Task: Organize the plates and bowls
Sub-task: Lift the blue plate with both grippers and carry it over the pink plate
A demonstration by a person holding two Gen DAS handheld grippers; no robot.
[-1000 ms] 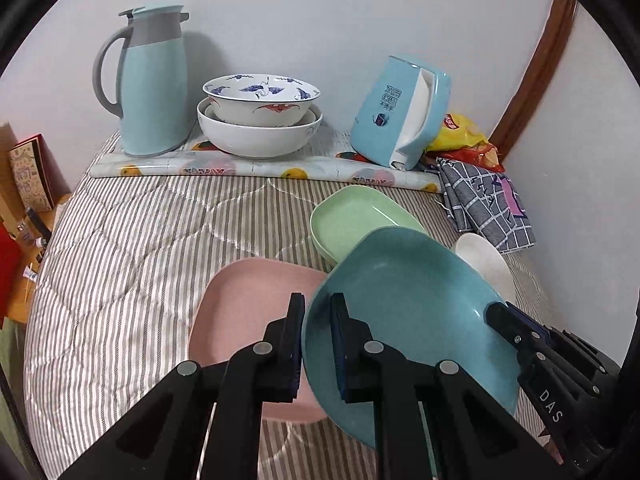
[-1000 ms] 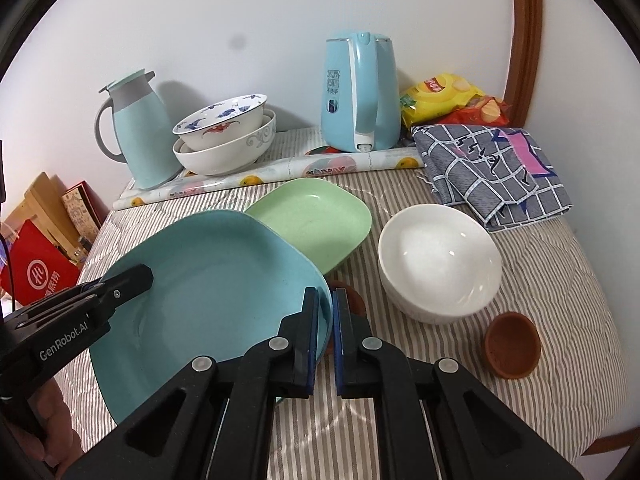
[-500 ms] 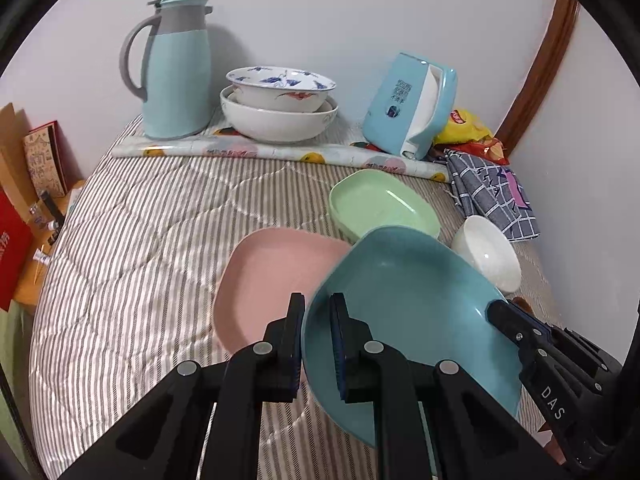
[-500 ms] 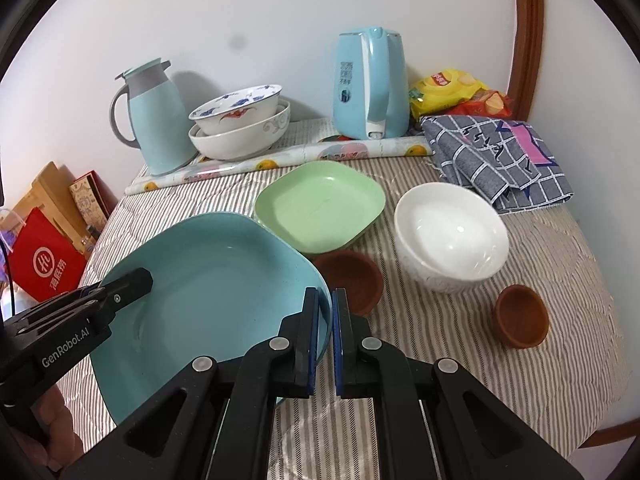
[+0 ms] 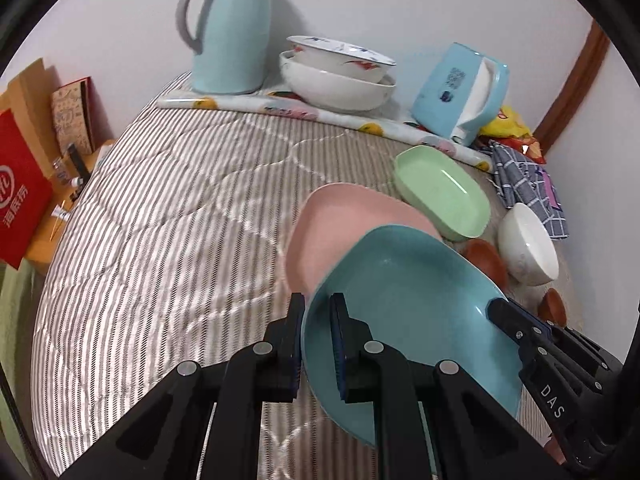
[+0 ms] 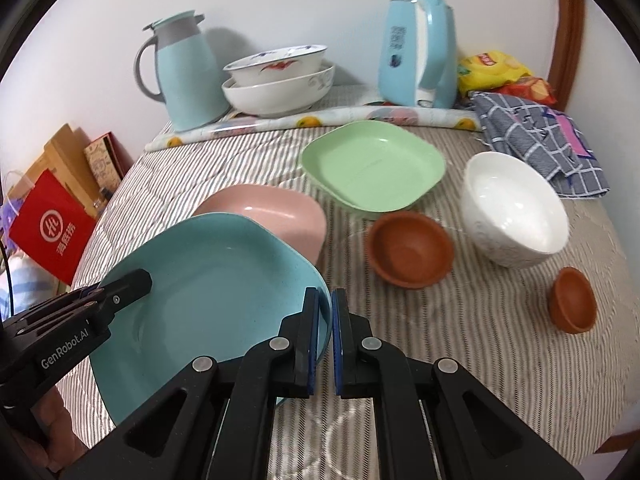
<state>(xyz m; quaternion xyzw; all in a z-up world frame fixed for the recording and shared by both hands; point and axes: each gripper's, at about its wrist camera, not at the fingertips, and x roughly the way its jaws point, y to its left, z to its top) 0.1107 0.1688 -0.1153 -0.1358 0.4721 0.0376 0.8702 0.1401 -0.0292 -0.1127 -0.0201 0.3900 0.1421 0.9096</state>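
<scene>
The left gripper (image 5: 316,344) was clamped on one rim of the teal plate (image 5: 408,312), and the right gripper (image 6: 325,332) was clamped on the opposite rim, so the plate was held between the two, tilted, above the striped quilted table (image 6: 480,340). The far edge of the teal plate overlapped the pink plate (image 6: 276,210), which lay on the cloth just behind it; whether the two touched could not be told. Beyond the pink plate sat the green plate (image 6: 376,164). Just beside the green plate's near edge stood a larger brown bowl (image 6: 408,250), with a white bowl (image 6: 516,208) to its right and a smaller brown bowl (image 6: 572,300) nearer the table's edge. At the back, on a rolled patterned mat (image 6: 320,120), two stacked white bowls (image 6: 280,80) stood between a pale blue thermos jug (image 6: 184,72) and a blue kettle (image 6: 420,52). A checked cloth (image 6: 536,140) and a yellow snack bag (image 6: 492,68) lay at the far right.
</scene>
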